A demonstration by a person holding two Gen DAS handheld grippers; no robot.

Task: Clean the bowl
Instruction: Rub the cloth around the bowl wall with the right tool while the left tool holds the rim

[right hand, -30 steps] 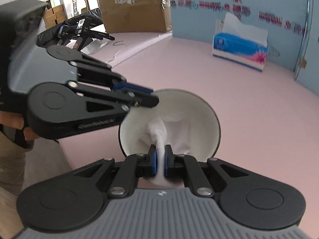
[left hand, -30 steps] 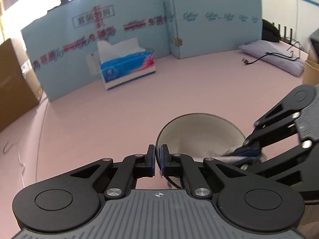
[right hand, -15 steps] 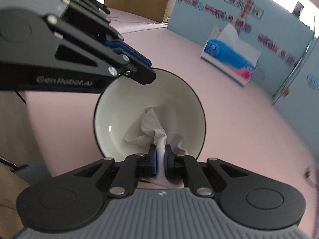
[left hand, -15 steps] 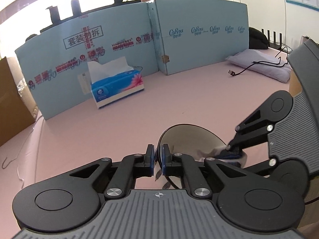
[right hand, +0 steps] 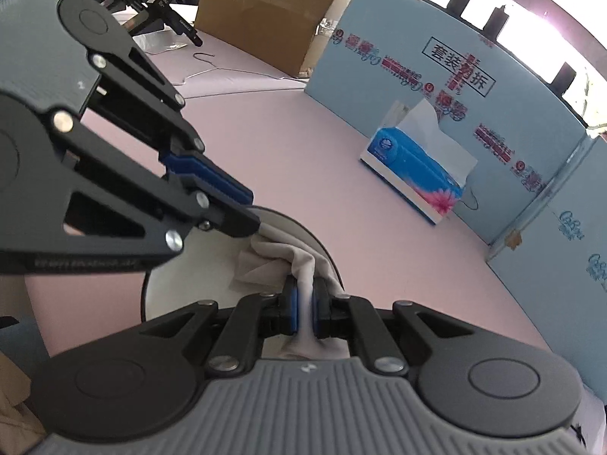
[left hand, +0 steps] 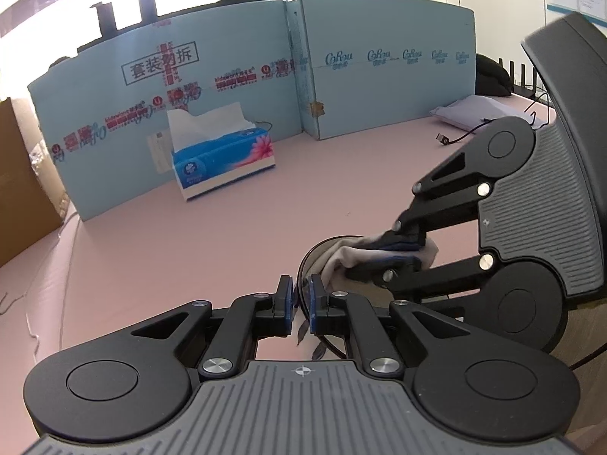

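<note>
Left gripper (left hand: 301, 303): clamped on the near rim of the bowl (right hand: 178, 284), holding it tilted.
Right gripper (right hand: 304, 305): pinching a white tissue (right hand: 273, 261) just ahead, inside the bowl.
Risk: hard wiping could twist the rim from the thin grip, or tear the tissue.

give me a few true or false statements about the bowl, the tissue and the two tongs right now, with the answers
1. The left tongs are clamped on the rim of the bowl. True.
2. The right tongs are open and empty. False: they are shut on a white tissue.
3. The tissue lies at the bowl's rim. True.
4. The tissue box stands inside the bowl. False: it stands apart on the pink table, near the blue cardboard panels.
5. The bowl is white inside. True.
6. The bowl is full of water. False: no water shows.
</note>
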